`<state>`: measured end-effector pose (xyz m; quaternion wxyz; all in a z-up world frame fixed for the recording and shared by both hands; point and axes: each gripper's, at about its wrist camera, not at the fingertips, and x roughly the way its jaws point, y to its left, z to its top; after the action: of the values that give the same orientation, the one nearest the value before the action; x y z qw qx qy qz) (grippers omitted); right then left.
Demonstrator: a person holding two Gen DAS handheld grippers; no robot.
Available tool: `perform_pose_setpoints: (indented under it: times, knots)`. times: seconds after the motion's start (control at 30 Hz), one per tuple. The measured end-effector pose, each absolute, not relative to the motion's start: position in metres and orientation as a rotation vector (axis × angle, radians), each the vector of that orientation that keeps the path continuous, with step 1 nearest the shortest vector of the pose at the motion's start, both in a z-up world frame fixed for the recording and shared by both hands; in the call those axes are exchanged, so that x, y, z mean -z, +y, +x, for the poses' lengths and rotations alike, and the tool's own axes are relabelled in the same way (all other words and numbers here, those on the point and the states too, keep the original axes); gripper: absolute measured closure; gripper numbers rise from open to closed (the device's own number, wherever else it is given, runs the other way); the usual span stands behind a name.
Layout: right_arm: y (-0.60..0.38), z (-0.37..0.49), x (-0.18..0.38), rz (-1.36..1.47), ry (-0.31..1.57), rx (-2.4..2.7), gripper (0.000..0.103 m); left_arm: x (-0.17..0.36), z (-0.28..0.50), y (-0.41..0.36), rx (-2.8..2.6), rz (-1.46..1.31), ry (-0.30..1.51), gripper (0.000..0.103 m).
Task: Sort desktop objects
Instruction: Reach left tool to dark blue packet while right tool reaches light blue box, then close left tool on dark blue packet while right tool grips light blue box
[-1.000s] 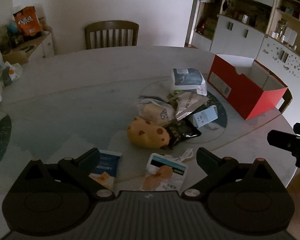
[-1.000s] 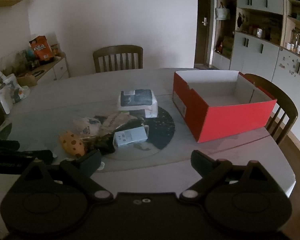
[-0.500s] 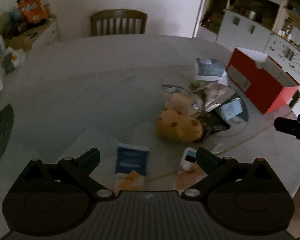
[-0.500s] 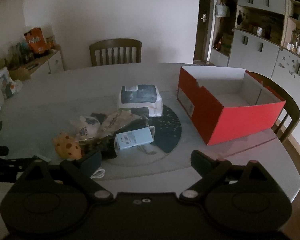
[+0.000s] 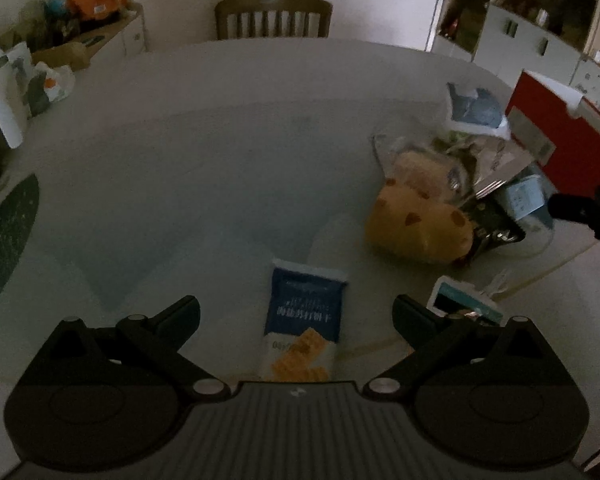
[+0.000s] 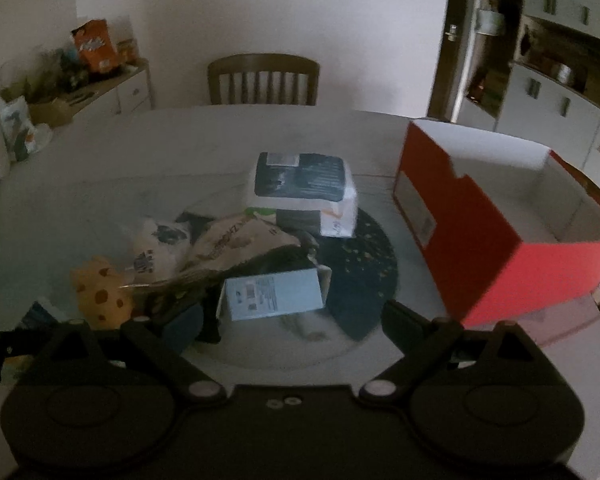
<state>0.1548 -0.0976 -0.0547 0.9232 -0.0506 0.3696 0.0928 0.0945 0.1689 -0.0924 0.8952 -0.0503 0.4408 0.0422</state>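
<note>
Since both claws, left (image 5: pixel 296 312) and right (image 6: pixel 288 322), gape empty, we should lower the left squarely over the cracker pack (image 5: pixel 303 316) and pinch its 2 long edges.

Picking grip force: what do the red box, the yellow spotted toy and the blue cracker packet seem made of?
Red box: likely matte cardboard, with straight folded walls and a white inside. Yellow spotted toy: looks like soft plush, rounded and fuzzy, though blurred. Blue cracker packet: apparently thin plastic film, flat with a crimped end.
</note>
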Motion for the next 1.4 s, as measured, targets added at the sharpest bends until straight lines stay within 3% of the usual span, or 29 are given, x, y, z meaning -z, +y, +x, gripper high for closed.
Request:
perform_pose_setpoints:
  times: [0.63,0.73,0.8,0.97,1.17,1.4]
  knots:
    - [-0.087,0.203,0.081,-0.115,0.825,-0.267,0.006,0.104,0.109,0.171,-0.121,-0.097,0.966,0.011]
    - [-0.085,0.206,0.084,-0.111,0.852,-0.252,0.010,0.104,0.109,0.169,-0.111,-0.080,0.961,0.019]
    - [-0.089,0.210,0.087,-0.075,0.881,-0.246,0.022,0.103,0.109,0.168,-0.105,-0.079,0.958,0.022]
    - [-0.099,0.215,0.087,0.007,0.914,-0.259,0.030,0.101,0.108,0.169,-0.101,-0.083,0.951,0.035]
    - [-0.103,0.213,0.085,0.016,0.918,-0.253,0.031,0.099,0.107,0.165,-0.073,-0.081,0.941,0.061]
    - [-0.111,0.205,0.079,0.029,0.905,-0.219,0.032,0.098,0.106,0.167,-0.080,-0.102,0.930,0.068]
